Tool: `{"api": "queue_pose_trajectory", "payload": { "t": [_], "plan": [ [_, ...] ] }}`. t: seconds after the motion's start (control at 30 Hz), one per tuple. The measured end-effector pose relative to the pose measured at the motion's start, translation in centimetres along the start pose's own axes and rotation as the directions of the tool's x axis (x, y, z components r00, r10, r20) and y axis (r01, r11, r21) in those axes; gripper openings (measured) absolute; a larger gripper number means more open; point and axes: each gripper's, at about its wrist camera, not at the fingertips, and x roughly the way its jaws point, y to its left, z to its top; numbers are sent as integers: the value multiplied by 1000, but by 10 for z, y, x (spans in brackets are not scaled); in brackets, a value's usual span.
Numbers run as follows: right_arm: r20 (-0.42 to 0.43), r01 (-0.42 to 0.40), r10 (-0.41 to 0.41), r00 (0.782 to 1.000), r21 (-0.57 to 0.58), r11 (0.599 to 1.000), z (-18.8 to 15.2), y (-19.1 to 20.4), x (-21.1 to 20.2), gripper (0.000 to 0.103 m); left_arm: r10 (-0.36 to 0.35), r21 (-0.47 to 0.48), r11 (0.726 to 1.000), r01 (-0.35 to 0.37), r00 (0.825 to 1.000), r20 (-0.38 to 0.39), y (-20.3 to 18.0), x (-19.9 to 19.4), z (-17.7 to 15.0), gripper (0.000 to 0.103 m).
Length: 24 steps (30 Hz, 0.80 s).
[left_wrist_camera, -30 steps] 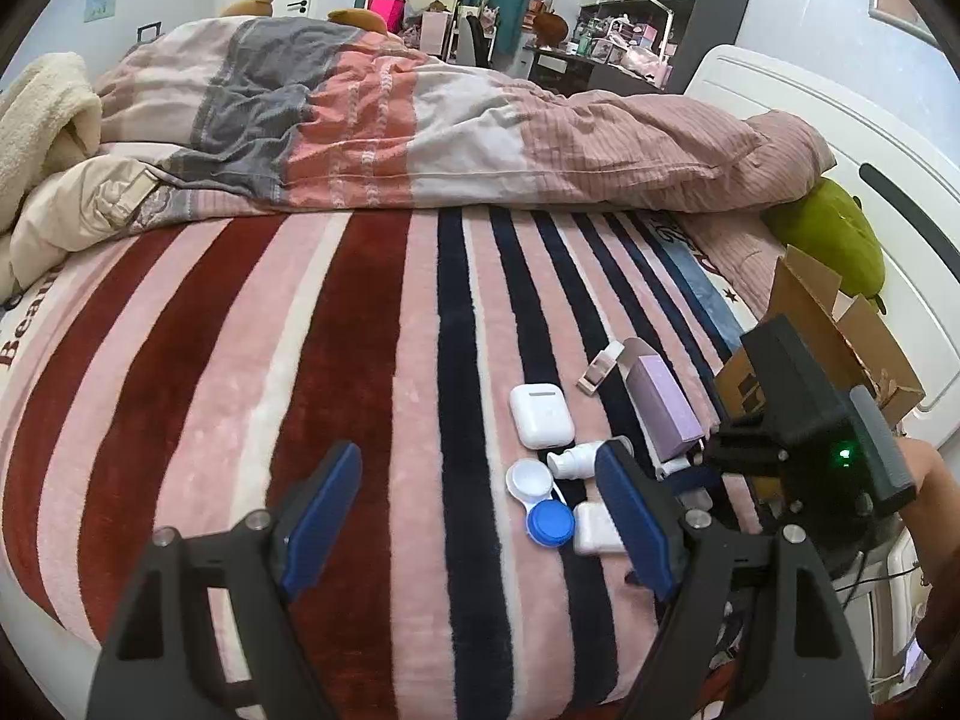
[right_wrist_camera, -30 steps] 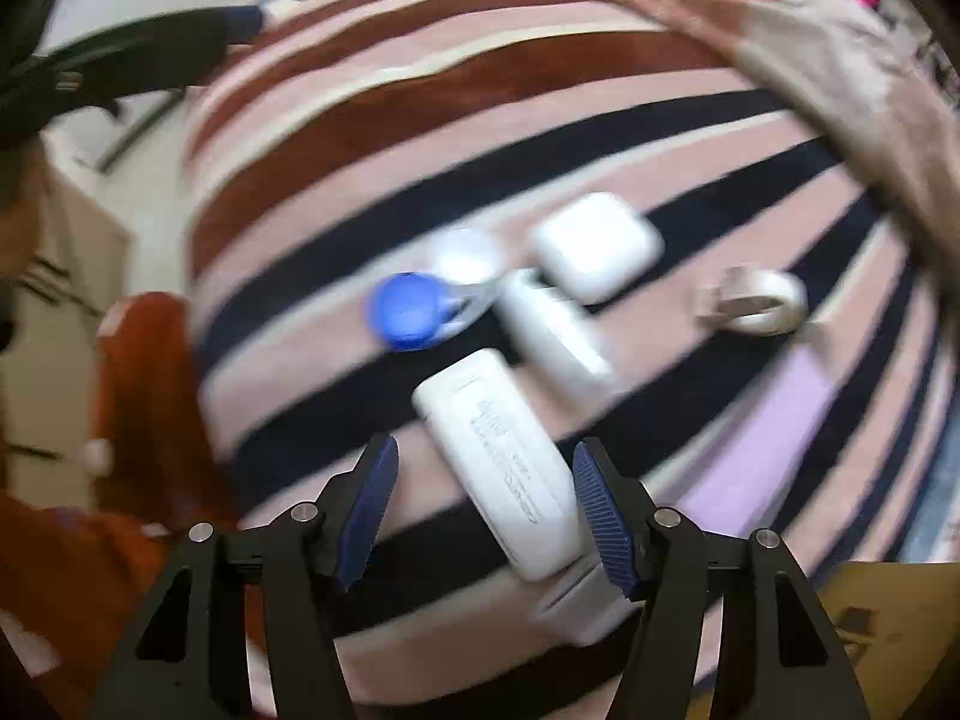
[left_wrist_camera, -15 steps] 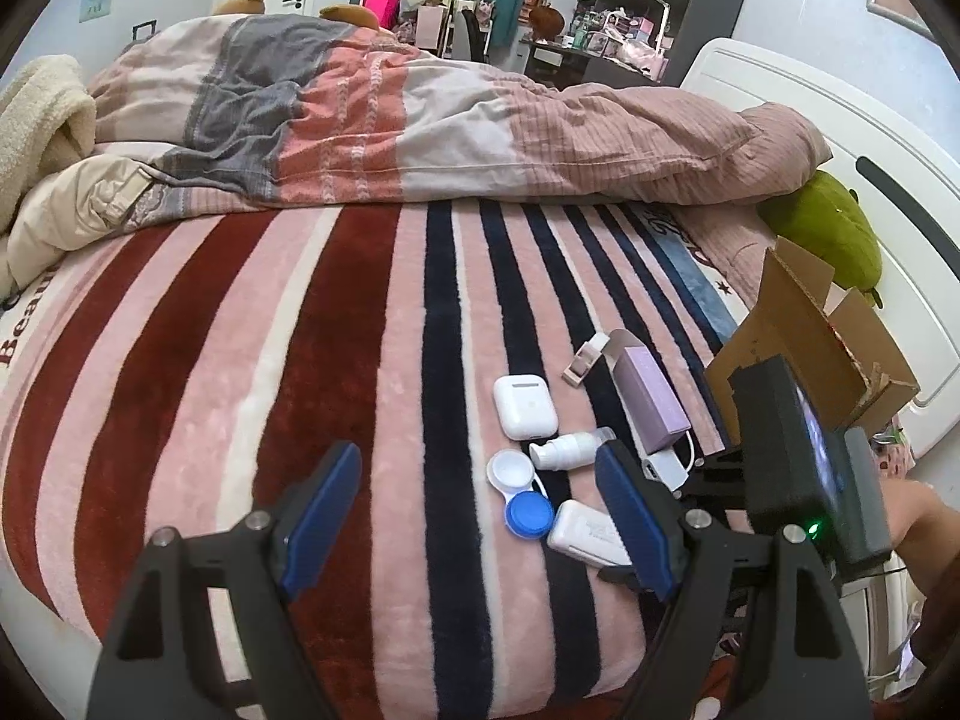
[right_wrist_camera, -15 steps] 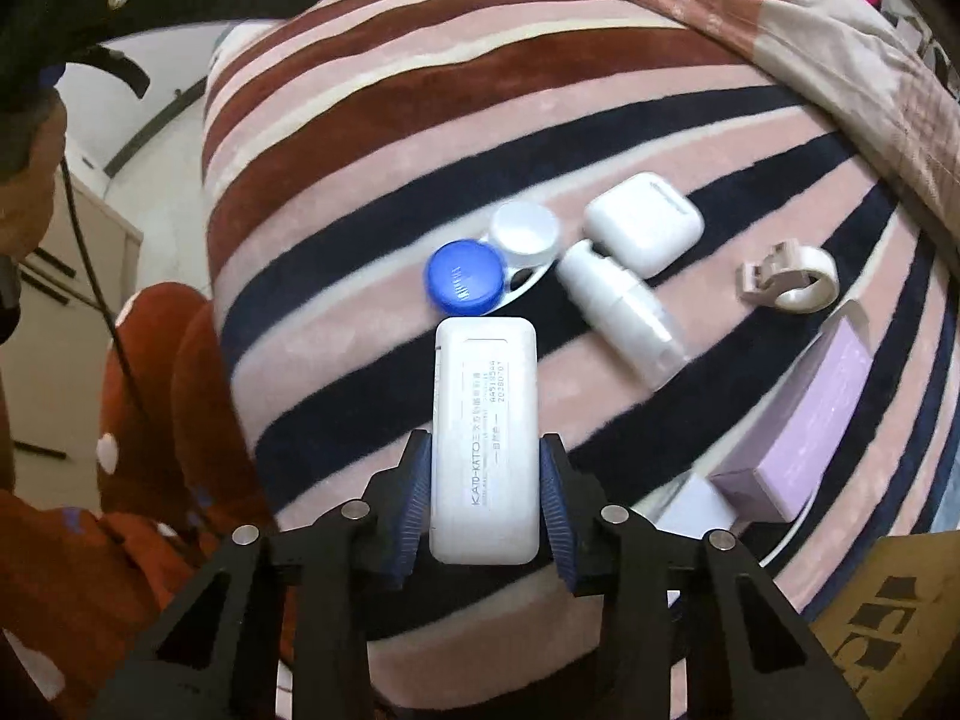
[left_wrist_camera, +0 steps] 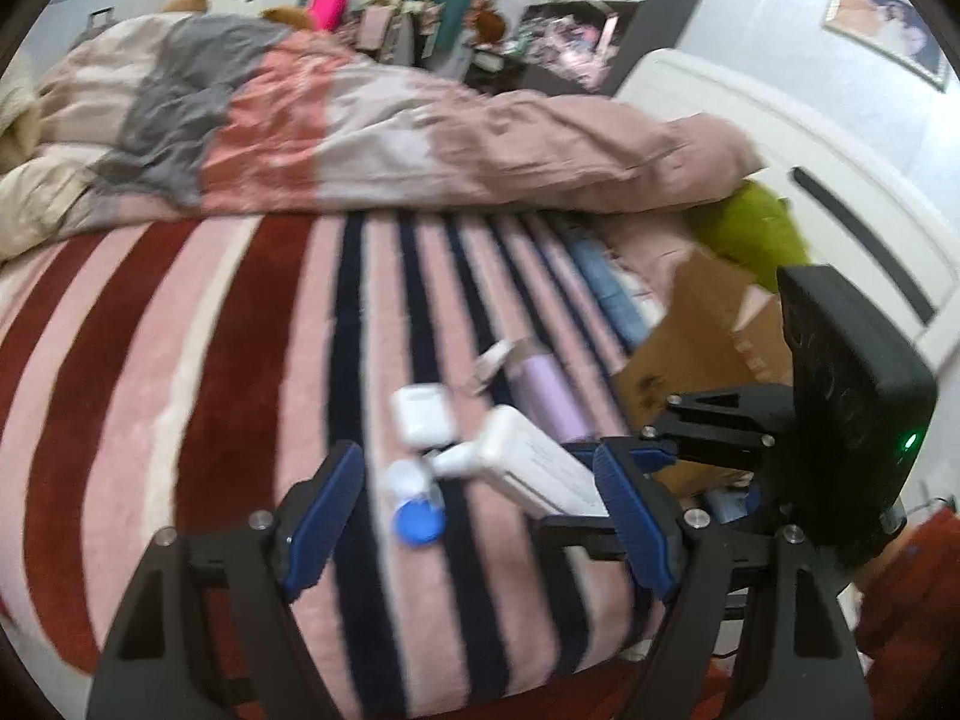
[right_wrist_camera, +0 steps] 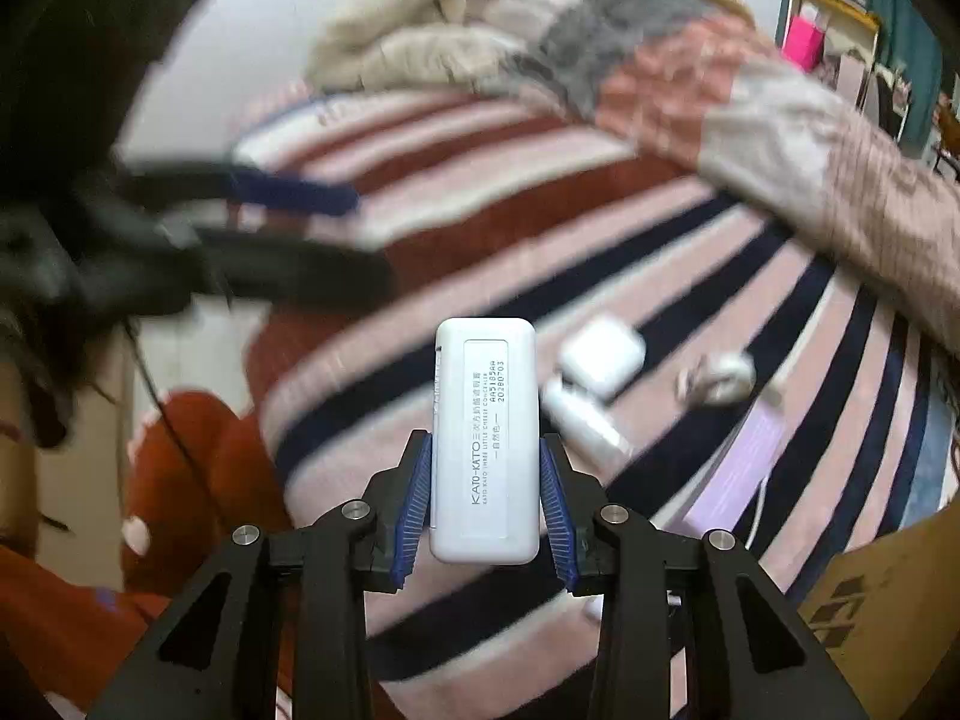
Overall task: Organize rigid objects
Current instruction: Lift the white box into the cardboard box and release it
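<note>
The white rectangular case [right_wrist_camera: 485, 441], printed with "KATO-KATO" lettering along its length, sits clamped between the blue pads [right_wrist_camera: 413, 507] of the right gripper [right_wrist_camera: 485, 504], which pinches its lower half from both sides. The case stands upright along the fingers and is lifted clear of the striped blanket [right_wrist_camera: 600, 252] on the bed. In the left wrist view the same case [left_wrist_camera: 540, 468] shows tilted above the other small items, with the right gripper's black body behind it.

Below and beyond it on the blanket lie a white earbud case [right_wrist_camera: 602, 354], a small white bottle [right_wrist_camera: 585, 420] just beside that, a blurred tape dispenser [right_wrist_camera: 717, 381], and a lilac box [right_wrist_camera: 744, 462] nearer the cardboard box [right_wrist_camera: 888, 606]. A blue-and-white contact lens case [left_wrist_camera: 414, 501] lies near the bottle in the left wrist view.

The left gripper [left_wrist_camera: 474, 510] hangs over the blanket's near edge with its jaws wide apart and nothing between them. A rumpled duvet [left_wrist_camera: 372, 126] is heaped across the far side of the bed.
</note>
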Motion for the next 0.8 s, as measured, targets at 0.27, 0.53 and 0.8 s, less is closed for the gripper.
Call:
{"api": "queue_pose_trajectory", "payload": {
  "t": [0.27, 0.53, 0.8],
  "plan": [
    [201, -18, 10, 980, 39, 999, 16, -14, -71, 31, -167, 123, 978, 167, 986, -11, -58, 16, 60, 31],
    [259, 59, -117, 959, 223, 973, -22, -82, -132, 31, -277, 225, 927, 301, 951, -135, -148, 78, 106, 29],
    [144, 119, -200, 969, 435, 893, -78, -148, -166, 31, -290, 274, 879, 391, 893, -343, -228, 160, 115, 29]
  ]
}}
